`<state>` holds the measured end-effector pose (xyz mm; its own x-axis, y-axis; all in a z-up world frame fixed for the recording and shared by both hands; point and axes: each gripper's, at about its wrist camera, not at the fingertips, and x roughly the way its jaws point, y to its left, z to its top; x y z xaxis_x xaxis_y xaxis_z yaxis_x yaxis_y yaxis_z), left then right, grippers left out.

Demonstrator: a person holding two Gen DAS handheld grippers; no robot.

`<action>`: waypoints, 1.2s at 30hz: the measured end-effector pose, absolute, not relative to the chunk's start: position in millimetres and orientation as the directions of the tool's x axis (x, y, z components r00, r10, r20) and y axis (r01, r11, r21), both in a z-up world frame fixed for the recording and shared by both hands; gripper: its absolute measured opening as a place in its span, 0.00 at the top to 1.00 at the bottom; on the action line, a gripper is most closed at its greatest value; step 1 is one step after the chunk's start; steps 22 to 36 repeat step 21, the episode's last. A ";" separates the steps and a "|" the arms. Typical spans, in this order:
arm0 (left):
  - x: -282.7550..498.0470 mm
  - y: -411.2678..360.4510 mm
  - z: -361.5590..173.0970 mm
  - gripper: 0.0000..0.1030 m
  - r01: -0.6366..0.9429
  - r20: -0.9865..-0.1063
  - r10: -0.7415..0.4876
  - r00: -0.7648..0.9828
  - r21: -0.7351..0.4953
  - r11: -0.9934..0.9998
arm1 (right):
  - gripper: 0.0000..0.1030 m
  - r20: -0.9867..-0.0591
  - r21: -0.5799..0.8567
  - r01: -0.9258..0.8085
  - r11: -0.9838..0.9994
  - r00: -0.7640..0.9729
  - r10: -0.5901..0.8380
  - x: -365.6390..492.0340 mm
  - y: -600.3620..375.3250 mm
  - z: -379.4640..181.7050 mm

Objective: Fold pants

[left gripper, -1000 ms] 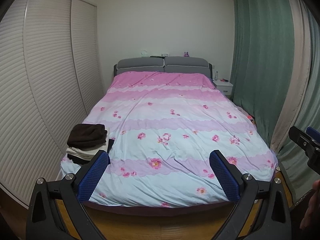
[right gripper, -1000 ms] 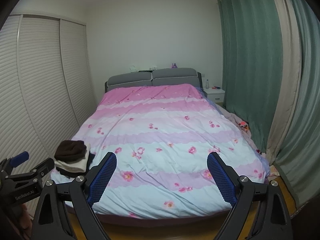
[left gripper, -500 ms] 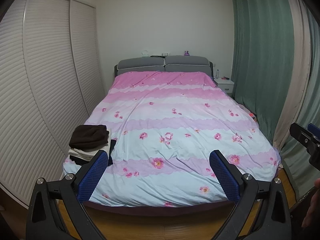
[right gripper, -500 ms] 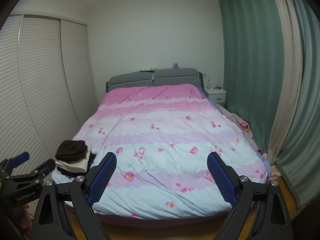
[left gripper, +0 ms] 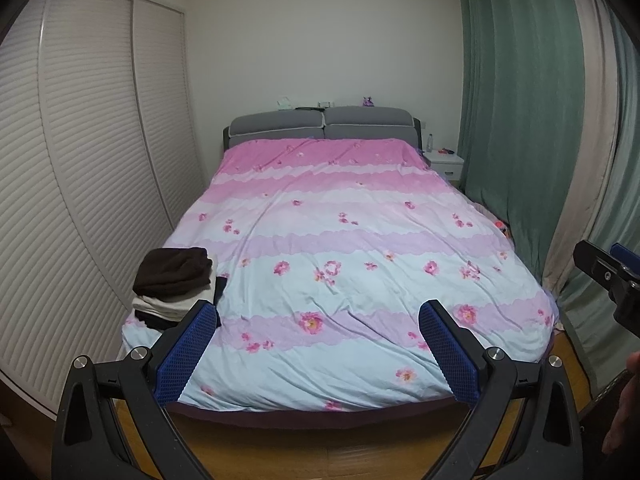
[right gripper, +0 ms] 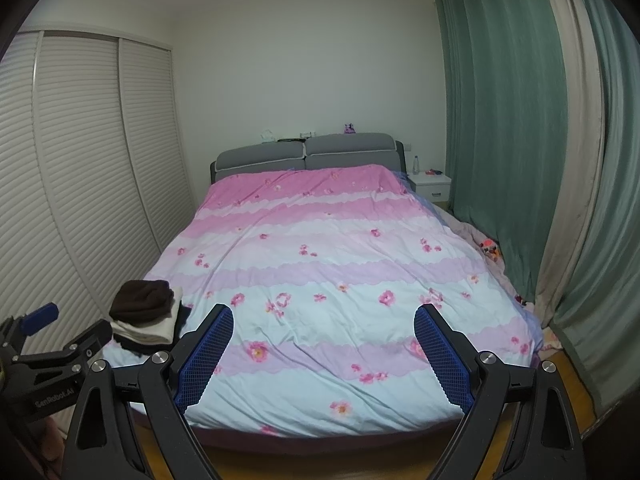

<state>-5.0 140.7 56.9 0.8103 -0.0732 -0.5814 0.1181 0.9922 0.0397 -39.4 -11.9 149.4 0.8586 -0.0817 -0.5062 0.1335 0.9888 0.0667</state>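
Pink, lilac and pale blue bands with scattered flowers cover the bed, which fills both views from the foot end, its quilt lying smooth with a few light creases. White slatted wardrobe doors run along the left wall, and green curtains hang down the right side. Behind the quilt sits a grey padded headboard, with a small white bedside table tucked beside it by the curtains. Wooden floor shows just below the foot of the bed.

Now to the clothes: a stack of folded pants sits on the near left corner of the bed, a dark brown pair on top, cream ones under it, something black at the bottom. From the right wrist camera the same stack lies well to the left.

Left gripper hangs over the floor at the foot of the bed, jaws spread wide, nothing between the blue pads. Right gripper is just the same: wide apart, holding nothing, aimed at the middle of the quilt. Neither one touches the stack.
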 end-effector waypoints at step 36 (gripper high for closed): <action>-4.5 123.3 52.5 0.00 0.152 -0.583 -0.093 0.807 0.054 0.987 | 0.10 -0.506 0.064 0.132 0.989 0.859 -0.081 -36.3 -14.8 147.0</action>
